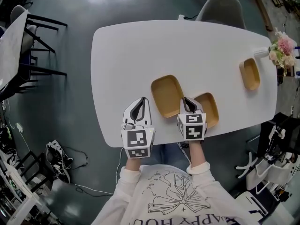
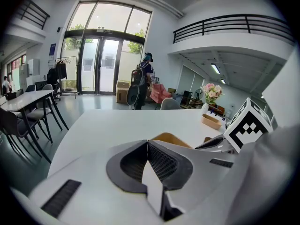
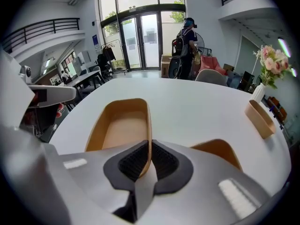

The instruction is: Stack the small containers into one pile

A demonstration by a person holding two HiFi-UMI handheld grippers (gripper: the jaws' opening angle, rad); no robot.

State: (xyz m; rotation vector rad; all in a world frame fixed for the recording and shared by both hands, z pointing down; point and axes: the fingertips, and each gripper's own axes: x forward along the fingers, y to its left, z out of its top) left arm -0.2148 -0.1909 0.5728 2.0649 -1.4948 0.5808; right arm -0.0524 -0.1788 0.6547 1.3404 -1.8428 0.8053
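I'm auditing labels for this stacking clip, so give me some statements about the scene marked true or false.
1. The right tool is shut on the rim of the large tan container. True.
2. The left tool holds a container. False: its jaws are shut on nothing.
3. All containers already form one pile. False: the large one, a second container and a third container lie separately on the white table.
4. Flowers stand near the third container. True.
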